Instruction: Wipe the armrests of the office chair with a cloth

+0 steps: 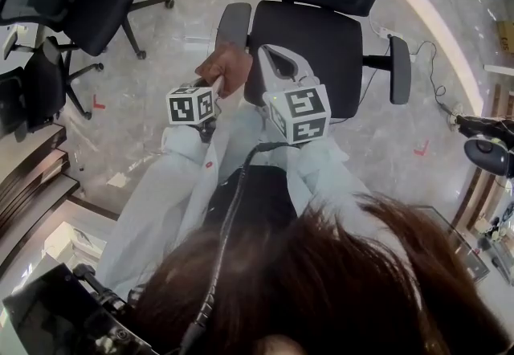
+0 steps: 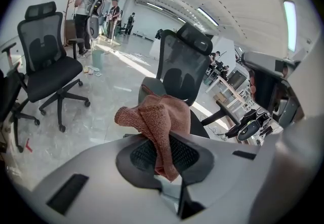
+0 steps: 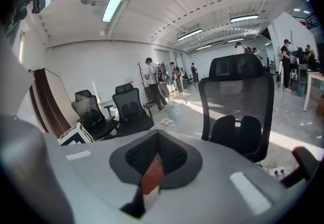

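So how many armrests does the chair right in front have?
2. One armrest is on the left in the head view, right above the cloth. The other armrest is across the seat, on the right.

Rust-brown terry cloth (image 2: pixel 158 119) was bunched and clamped between the left gripper's (image 2: pixel 163 154) jaws, its wad sticking out past the tips. The black mesh office chair (image 2: pixel 183 63) stood upright beyond the jaws, with one grey armrest (image 2: pixel 151 86) just behind the cloth.

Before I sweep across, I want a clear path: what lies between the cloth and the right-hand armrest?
In the head view, the right gripper and the black seat lie between the cloth and that armrest.
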Demonstrator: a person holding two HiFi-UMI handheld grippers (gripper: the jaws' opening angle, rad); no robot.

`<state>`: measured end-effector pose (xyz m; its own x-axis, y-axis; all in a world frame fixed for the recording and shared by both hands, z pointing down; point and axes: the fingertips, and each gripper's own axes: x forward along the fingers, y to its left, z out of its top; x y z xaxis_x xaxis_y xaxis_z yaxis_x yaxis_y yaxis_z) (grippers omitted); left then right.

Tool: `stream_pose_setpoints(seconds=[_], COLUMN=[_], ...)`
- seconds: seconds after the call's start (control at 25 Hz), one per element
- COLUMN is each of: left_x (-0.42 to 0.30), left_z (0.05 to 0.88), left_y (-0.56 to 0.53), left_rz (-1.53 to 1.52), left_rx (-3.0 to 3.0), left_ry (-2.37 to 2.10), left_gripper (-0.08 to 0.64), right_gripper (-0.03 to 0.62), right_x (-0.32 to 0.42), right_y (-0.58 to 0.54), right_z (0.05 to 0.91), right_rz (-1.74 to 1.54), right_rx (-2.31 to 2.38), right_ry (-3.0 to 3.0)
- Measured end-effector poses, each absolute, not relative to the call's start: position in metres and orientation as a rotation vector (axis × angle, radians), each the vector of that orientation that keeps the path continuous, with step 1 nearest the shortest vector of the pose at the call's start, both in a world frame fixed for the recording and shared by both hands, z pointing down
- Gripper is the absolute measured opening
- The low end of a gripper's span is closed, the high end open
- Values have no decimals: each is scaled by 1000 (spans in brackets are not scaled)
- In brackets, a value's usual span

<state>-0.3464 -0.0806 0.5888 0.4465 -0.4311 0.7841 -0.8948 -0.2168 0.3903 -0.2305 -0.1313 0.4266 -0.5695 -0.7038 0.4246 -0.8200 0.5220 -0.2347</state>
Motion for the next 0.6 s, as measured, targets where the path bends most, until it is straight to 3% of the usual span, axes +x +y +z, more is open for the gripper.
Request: stream_pose_setpoints(seconds=[0.6], left_x=[-320], left_z=[584], left_y=[-205], left_rz=[740], left_rx=[1987], left_ry=[-1097], left_gripper=[38], right_gripper=[0], right_x=[-191], right_y=[-136], right_z=[443], right_rz=[663], right_rx=[1409], right_ry=[-2347])
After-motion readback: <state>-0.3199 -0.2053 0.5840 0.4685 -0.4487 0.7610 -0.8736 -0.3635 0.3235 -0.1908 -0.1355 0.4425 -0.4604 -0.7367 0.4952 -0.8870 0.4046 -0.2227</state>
